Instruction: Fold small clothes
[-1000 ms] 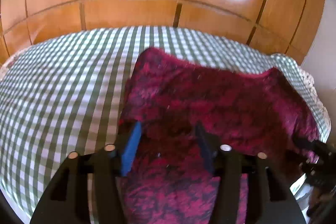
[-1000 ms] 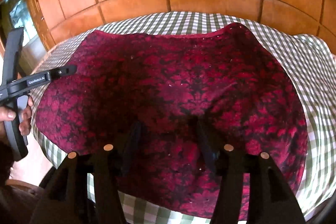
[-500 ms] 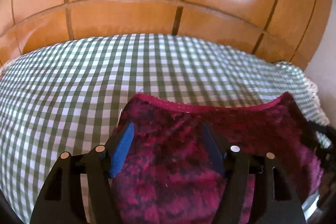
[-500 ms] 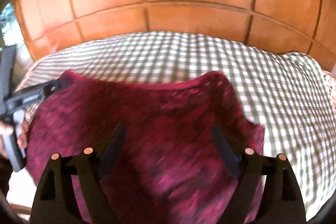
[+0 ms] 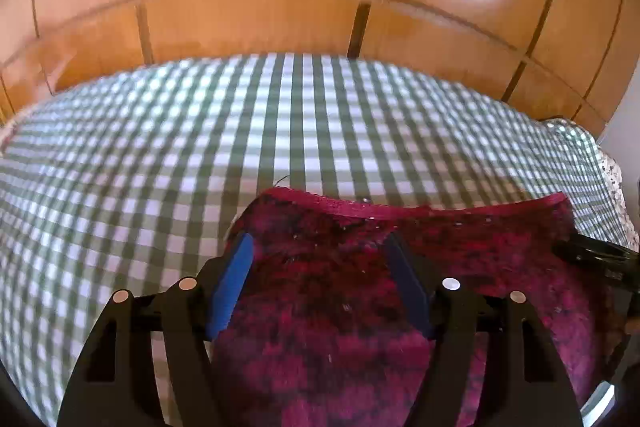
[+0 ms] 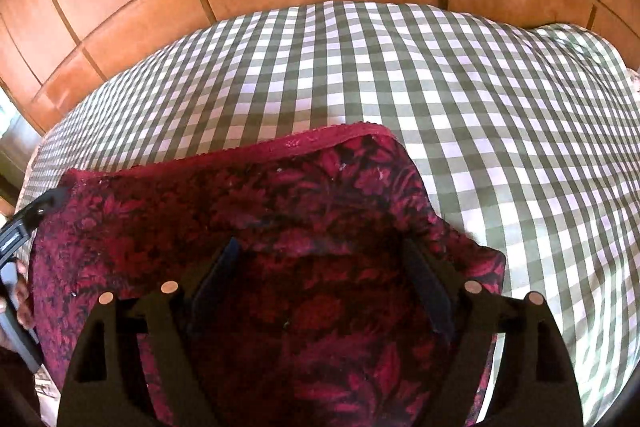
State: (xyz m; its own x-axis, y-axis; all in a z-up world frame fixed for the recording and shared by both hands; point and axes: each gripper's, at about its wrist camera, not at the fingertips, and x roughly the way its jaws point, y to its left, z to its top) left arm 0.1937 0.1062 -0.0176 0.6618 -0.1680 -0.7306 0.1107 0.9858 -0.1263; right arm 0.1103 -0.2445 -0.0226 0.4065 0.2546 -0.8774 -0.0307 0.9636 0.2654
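A dark red patterned garment (image 5: 460,259) lies on the green-and-white checked bedcover (image 5: 280,131), with its hemmed far edge running across the near part of the bed. My left gripper (image 5: 316,241) hovers over the garment's left corner. Its blue pads stand apart and are opening, with cloth beneath and between them but not pinched. My right gripper (image 6: 320,245) is open wide above the garment (image 6: 280,211), near its right corner. Each gripper shows at the edge of the other's view: the right gripper (image 5: 592,255) and the left gripper (image 6: 32,223).
The checked bedcover (image 6: 440,87) stretches bare beyond the garment to a glossy wooden panelled wall (image 5: 260,19). A lace edge (image 5: 616,183) marks the bed's right side. A hand (image 6: 20,291) holds the left gripper at the bed's near left.
The garment's far edge has come much closer to the near side, baring more checked cover. Both grippers drew back with it, and their jaws have spread wider, the right most.
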